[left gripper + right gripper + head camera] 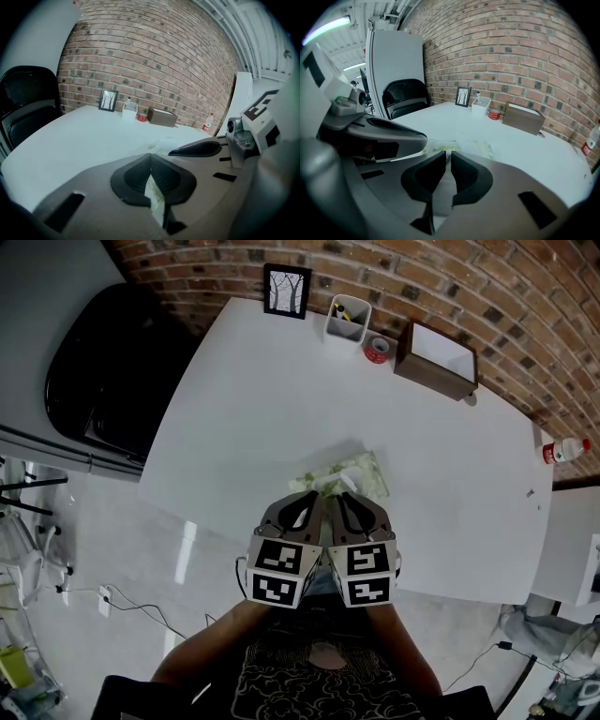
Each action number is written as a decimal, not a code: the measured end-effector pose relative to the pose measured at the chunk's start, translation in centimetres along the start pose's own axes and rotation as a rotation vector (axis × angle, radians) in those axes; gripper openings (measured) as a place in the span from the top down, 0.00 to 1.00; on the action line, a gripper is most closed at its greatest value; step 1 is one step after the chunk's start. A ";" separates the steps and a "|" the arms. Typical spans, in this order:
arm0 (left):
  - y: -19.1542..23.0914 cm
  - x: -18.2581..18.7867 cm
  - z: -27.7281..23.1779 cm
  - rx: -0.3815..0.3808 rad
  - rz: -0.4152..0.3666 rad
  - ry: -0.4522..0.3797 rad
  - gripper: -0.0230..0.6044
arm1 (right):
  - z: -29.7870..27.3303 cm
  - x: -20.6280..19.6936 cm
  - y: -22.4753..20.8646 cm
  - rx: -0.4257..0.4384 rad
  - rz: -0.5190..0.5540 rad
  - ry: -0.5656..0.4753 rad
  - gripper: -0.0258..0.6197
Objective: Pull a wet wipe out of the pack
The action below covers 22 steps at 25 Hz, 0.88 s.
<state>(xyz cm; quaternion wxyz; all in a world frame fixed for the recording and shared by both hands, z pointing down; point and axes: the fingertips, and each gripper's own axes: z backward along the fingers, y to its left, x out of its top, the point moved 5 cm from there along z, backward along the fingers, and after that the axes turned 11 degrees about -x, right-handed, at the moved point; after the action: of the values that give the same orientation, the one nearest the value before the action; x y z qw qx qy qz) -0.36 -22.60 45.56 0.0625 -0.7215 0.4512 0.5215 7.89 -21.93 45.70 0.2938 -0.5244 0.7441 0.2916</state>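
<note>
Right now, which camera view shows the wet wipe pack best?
The head view: the wet wipe pack lies on the table, seen from above. The left gripper view shows only a patterned strip between the jaws; the right gripper view shows its green top past the jaws.

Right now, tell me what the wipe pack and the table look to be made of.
Wipe pack: probably soft plastic film, printed pale green and white. It lies creased and limp, not boxy.
Table: hard, smooth, white, perhaps laminate or painted board. It shows an even, faint sheen and no grain.
</note>
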 end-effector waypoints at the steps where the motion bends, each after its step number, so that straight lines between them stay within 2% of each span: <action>1: 0.0 0.0 0.0 0.002 0.002 -0.002 0.95 | 0.0 0.0 -0.1 -0.009 0.000 0.002 0.92; 14: -0.2 0.1 0.6 0.008 0.007 -0.013 0.95 | 0.2 0.0 -0.5 0.001 -0.020 -0.014 0.93; 22: -0.5 0.4 1.1 0.008 0.000 -0.021 0.94 | 1.0 1.0 -0.8 -0.014 -0.027 -0.067 0.93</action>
<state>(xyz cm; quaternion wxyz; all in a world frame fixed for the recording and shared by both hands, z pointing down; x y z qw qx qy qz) -0.74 -21.95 44.61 0.0702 -0.7158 0.4527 0.5271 8.53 -22.02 44.15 0.3188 -0.5266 0.7245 0.3102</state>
